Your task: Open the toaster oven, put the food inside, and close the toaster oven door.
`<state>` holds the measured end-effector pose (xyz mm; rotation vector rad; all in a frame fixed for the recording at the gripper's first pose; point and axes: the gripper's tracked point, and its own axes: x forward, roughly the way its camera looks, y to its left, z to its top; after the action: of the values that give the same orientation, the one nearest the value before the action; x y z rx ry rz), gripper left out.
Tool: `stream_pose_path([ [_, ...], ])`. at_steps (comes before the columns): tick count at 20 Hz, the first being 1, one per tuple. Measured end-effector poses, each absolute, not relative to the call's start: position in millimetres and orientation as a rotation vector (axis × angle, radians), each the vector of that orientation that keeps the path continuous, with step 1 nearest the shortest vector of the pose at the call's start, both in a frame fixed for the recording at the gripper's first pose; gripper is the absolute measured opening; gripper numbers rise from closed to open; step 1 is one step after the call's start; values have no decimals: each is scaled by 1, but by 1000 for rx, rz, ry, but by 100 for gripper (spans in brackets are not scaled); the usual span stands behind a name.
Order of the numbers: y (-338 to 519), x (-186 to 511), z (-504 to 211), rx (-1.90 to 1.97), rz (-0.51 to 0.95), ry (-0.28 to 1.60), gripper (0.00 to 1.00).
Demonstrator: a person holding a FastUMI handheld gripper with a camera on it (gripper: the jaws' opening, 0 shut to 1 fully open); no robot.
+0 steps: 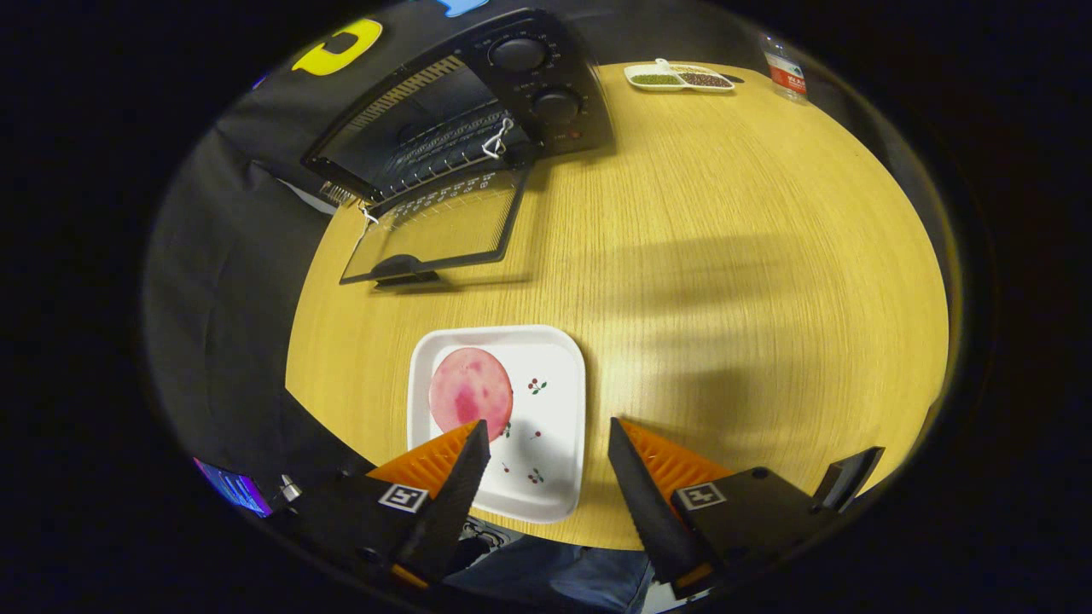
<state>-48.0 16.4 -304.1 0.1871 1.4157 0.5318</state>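
I am in a test booth – black cloth wall, round wood surface, small toaster oven.

The gripper hangs with its 2 fingers spread wide, holding nothing.

One toaster oven, one plate, one food slice, one divided dish, one bottle.

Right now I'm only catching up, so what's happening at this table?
A person holds the gripper open over a white plate carrying a round pink slice of food, gripping nothing. One finger overlaps the plate's near edge. Beyond them the toaster oven stands with its door already folded down. The food isn't inside yet.
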Motion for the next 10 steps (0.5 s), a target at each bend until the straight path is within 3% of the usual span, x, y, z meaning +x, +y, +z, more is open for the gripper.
stream_pose_path([
  [7,10,-57,-317,119,554,1518,76],
  [10,2,-53,-320,95,542,1501,23],
])
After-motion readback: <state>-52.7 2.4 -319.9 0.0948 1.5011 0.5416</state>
